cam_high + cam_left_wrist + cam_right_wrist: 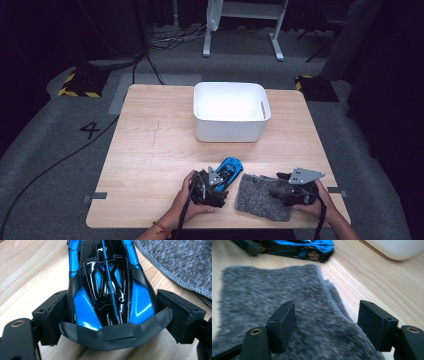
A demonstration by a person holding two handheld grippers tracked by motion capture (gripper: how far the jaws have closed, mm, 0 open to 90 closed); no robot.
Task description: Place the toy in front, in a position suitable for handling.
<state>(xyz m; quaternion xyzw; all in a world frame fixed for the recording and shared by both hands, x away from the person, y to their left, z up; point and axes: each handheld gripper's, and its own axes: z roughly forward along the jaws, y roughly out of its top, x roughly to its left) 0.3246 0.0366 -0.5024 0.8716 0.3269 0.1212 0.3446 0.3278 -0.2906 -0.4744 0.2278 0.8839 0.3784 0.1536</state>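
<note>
The left gripper (110,322) grips the car (110,282) by its tail, nose toward the bin (231,111); the right gripper (325,325) gapes over the cloth (287,302).

One blue toy car (229,171), one grey cloth (259,197) (fuzzy), one white bin (230,131).

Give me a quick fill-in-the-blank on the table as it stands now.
1. The left gripper straddles the rear of a blue and black toy ____.
2. The right gripper stands with open jaws over a grey ____.
3. Behind both, the white bin sits on the ____ table.
Missing: car; cloth; wooden
</note>
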